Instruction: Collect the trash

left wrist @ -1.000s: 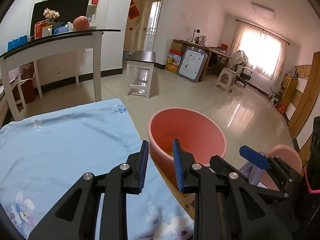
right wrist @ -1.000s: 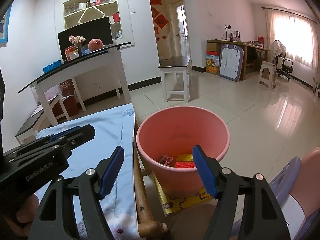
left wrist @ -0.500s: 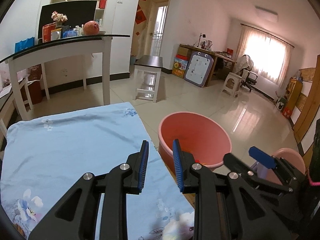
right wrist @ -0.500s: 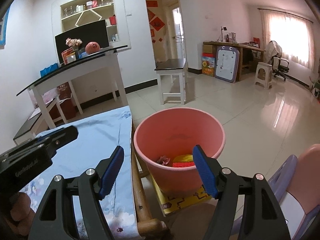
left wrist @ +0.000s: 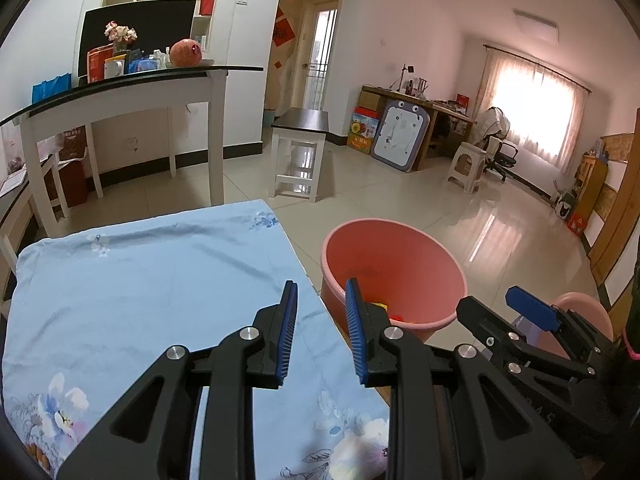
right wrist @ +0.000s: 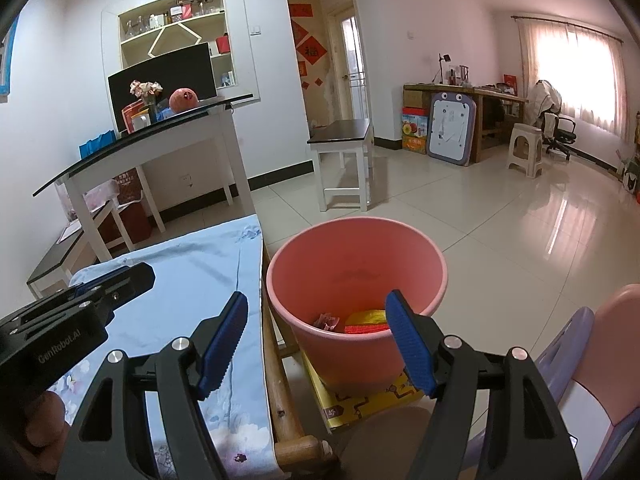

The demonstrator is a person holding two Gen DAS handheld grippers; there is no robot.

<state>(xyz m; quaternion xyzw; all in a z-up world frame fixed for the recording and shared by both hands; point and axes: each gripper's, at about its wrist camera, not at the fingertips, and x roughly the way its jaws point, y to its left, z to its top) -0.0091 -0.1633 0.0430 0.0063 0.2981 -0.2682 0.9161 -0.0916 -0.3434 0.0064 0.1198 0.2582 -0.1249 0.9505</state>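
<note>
A pink bucket stands on the floor beside the table; in the right wrist view it holds red, yellow and pink scraps of trash. My left gripper is open and empty, above the right edge of the blue flowered tablecloth. My right gripper is wide open and empty, held above the near rim of the bucket. The left gripper also shows in the right wrist view, over the cloth.
The table has a wooden edge next to the bucket. A yellow mat lies under the bucket. A pink and purple chair is at the right. A white console table and a small stool table stand behind.
Both grippers have drawn back and up from the bucket; more tablecloth and floor show. Both stay open and empty.
</note>
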